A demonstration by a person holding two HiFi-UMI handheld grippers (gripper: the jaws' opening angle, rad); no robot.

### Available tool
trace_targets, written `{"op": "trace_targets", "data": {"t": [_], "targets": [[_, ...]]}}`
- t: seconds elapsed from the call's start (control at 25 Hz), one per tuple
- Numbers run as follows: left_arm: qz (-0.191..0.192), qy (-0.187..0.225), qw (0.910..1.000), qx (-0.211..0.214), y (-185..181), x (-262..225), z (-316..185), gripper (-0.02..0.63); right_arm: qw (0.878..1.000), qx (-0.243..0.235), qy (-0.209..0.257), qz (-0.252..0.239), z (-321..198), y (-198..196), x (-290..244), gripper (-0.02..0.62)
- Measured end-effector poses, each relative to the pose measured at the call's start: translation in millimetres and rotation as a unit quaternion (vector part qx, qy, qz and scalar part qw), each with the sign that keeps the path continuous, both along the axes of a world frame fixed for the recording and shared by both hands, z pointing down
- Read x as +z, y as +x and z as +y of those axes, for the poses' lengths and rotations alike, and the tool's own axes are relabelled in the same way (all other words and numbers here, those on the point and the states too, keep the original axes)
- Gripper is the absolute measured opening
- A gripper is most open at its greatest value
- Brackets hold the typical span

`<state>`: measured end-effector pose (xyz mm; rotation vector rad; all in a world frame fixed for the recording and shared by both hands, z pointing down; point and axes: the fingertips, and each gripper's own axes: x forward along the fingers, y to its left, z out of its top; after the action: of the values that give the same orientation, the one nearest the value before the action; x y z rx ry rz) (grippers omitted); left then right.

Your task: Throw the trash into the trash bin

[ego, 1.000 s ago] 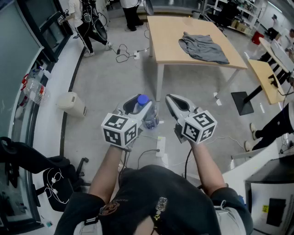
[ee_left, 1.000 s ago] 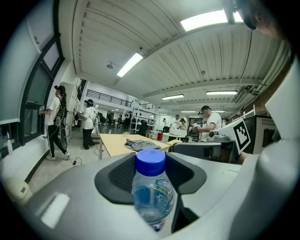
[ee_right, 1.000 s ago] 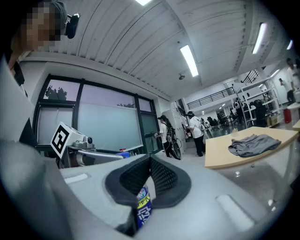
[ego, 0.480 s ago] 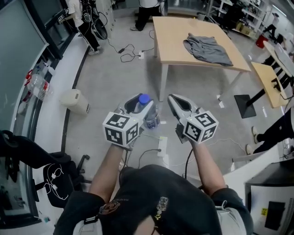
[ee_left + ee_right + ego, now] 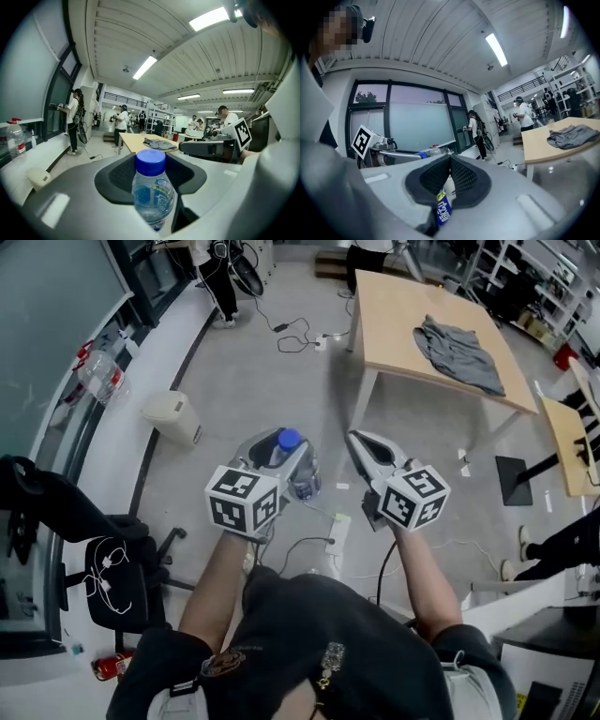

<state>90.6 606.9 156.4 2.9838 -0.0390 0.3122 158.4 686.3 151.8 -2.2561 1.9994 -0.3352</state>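
Left tool (image 5: 284,448), right tool (image 5: 358,441) held forward, level (both clamped).

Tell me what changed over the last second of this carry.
The person's head view swung left: the trash bin and the table slid rightward in it. Nothing was taken or let go. The left gripper stays shut on the bottle, the right gripper on the blue-and-yellow wrapper.

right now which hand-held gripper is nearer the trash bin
Left. The left hand-held gripper is below-right of the trash bin; the right hand-held gripper is farther right, beyond it.
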Motion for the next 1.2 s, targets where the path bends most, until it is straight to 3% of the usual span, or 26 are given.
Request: {"op": "trace_targets", "data": {"t": [0.36,0.6,1.2], "targets": [[-0.020,-0.011,0.9928,-0.117,-76,20,-93,0.204,0.995,-0.095,-0.023,-0.007,-91,-48,17,0.003],[-0.029,-0.017,0.9852,-0.168,-118,33,-160,0.204,0.990,-0.137,-0.038,-0.012,-160,-79,31,0.003],[-0.026,-0.035,0.9794,-0.197,-187,55,-339,0.204,0.982,-0.174,-0.076,0.014,-352,-153,50,0.003]]}}
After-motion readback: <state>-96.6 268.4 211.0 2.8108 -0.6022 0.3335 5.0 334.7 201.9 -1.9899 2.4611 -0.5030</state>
